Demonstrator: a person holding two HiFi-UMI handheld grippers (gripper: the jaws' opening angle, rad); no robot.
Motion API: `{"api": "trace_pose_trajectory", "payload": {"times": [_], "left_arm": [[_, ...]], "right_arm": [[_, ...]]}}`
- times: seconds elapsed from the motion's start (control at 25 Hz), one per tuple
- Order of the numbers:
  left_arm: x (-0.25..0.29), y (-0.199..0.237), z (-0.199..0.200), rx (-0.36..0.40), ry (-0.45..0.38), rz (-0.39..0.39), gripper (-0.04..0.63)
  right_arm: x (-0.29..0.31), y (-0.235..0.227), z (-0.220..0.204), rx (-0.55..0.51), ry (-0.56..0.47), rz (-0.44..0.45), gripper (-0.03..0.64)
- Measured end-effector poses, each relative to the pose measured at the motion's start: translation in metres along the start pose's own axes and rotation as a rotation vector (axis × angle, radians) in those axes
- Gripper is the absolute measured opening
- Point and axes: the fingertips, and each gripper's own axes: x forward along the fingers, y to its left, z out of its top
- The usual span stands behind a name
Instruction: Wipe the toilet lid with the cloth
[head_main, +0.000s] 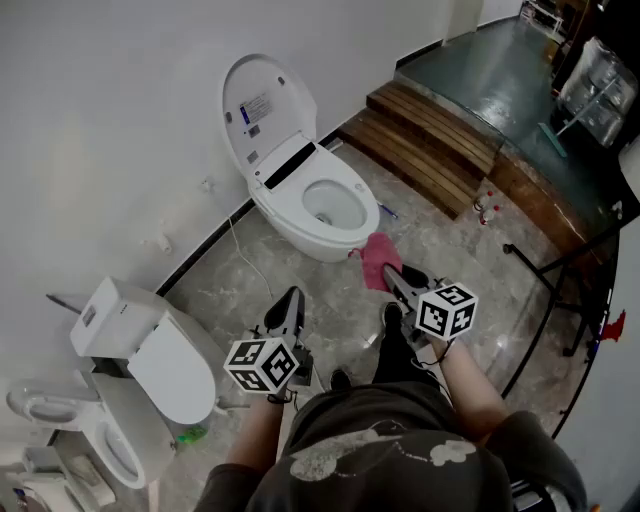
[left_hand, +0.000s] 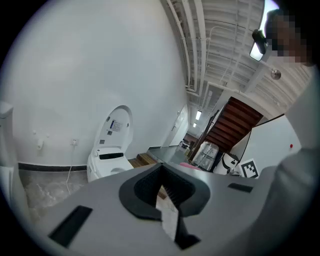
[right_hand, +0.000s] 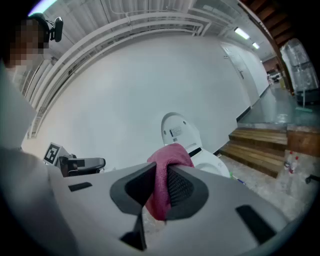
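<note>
A white toilet (head_main: 330, 205) stands against the wall ahead with its lid (head_main: 262, 110) raised upright; the left gripper view has the toilet (left_hand: 112, 145) at left. My right gripper (head_main: 392, 275) is shut on a pink cloth (head_main: 378, 258), which hangs from its jaws just in front of the bowl without touching it. In the right gripper view the cloth (right_hand: 167, 170) bunches between the pads, with the lid (right_hand: 176, 129) beyond it. My left gripper (head_main: 290, 305) is held lower and to the left, over the floor. Its jaws are shut and hold nothing (left_hand: 162, 192).
A second toilet (head_main: 150, 350) with its lid down and a third (head_main: 90, 440) stand at the left. Wooden steps (head_main: 430, 135) rise right of the toilet, with small bottles (head_main: 487, 208) at their foot. A black metal frame (head_main: 560, 290) stands at right. A white cable (head_main: 245, 250) trails across the floor.
</note>
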Motion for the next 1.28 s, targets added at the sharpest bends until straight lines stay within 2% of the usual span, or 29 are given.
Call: {"api": "trace_pose_trajectory", "payload": {"times": [0.32,0.6,0.84,1.08,1.28], "left_arm": [[0.068,0.001,0.006,-0.004,-0.004,0.036,0.006],[0.150,-0.006,0.011,-0.015,-0.008,0.116,0.006],[0.212,-0.025,0.024,0.009,-0.026,0.162,0.006],[0.246,-0.024,0.034,-0.016,-0.059,0.260,0.006],[0.254,-0.019,0.034,-0.022,-0.080,0.327,0.006]], "right_arm": [[0.030,-0.061,0.043,0.015,-0.019,0.015,0.049],[0.055,-0.146,0.093,0.034,-0.063,0.014,0.049],[0.075,-0.218,0.129,0.068,-0.033,0.035,0.049],[0.107,-0.250,0.146,0.073,0.038,0.119,0.049],[0.129,-0.262,0.149,0.058,0.082,0.169,0.049]]}}
